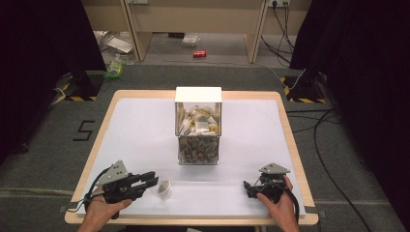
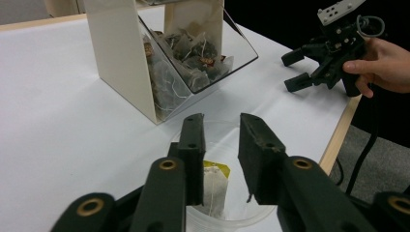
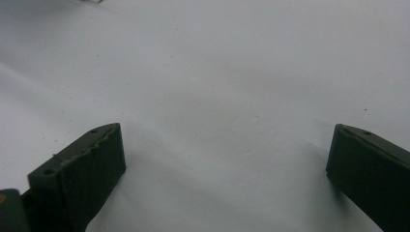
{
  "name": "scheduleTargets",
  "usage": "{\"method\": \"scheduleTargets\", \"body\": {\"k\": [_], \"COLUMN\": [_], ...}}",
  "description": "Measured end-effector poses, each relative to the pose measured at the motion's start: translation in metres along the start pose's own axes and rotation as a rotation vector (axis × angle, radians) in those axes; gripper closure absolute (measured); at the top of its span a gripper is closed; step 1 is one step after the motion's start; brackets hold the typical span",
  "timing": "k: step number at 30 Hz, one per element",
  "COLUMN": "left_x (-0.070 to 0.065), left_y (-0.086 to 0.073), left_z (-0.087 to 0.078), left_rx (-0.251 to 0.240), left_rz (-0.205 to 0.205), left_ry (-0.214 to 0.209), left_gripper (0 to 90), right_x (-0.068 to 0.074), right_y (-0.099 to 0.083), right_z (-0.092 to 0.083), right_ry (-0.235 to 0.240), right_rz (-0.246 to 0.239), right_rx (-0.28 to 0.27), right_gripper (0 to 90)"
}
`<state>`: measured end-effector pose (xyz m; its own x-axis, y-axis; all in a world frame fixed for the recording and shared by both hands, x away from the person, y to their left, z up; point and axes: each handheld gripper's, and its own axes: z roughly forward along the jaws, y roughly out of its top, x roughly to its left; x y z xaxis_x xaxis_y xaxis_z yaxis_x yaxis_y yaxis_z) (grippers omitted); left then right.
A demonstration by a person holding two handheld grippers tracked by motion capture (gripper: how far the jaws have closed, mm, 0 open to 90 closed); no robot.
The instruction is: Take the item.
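Observation:
A small clear plastic cup (image 1: 165, 186) stands on the white mat near the front left. In it lies a tea bag (image 2: 213, 186) with a yellow tag. My left gripper (image 1: 153, 178) hovers at the cup, its jaws a little apart and empty; in the left gripper view the left gripper (image 2: 221, 121) stands just above the cup's rim (image 2: 231, 221). Near the front right, my right gripper (image 1: 247, 187) rests low over the bare mat, the right gripper (image 3: 225, 145) wide open with nothing between its jaws. The right gripper (image 2: 296, 70) is also seen farther off.
A tea bag dispenser (image 1: 198, 126) with a white top and clear front stands mid-table, full of tea bags; the dispenser (image 2: 145, 58) is just beyond the cup. The wooden table edge (image 1: 193, 220) runs along the front. Cables and a red can (image 1: 199, 53) lie on the floor beyond.

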<state>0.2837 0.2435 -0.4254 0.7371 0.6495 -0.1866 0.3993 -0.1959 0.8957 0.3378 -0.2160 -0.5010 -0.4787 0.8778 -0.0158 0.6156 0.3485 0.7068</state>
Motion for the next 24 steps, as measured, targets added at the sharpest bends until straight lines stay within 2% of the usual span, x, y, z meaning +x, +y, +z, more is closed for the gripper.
{"method": "scheduleTargets", "body": {"k": [4,12,16,24], "left_x": [0.003,0.014,0.019,0.038], "left_y": [0.002,0.006,0.007,0.000], "left_z": [-0.005,-0.015,-0.018,-0.018], "left_rx": [-0.011,-0.034,-0.017,-0.002], "left_rz": [-0.007,-0.028,-0.022,-0.056], "left_ry": [0.018,0.083,0.105,0.170], "left_gripper": [62.0,47.9,40.4,31.8], "right_x": [0.000,0.000,0.000,0.000], "right_y": [0.000,0.000,0.000,0.000], "right_z": [0.000,0.000,0.000,0.000], "right_ry": [0.001,0.000,0.001,0.001], "right_rz": [0.004,-0.001,0.004,0.004], "right_rx": [0.001,0.000,0.001,0.001], "right_gripper": [1.0,1.0,1.0,1.0]}}
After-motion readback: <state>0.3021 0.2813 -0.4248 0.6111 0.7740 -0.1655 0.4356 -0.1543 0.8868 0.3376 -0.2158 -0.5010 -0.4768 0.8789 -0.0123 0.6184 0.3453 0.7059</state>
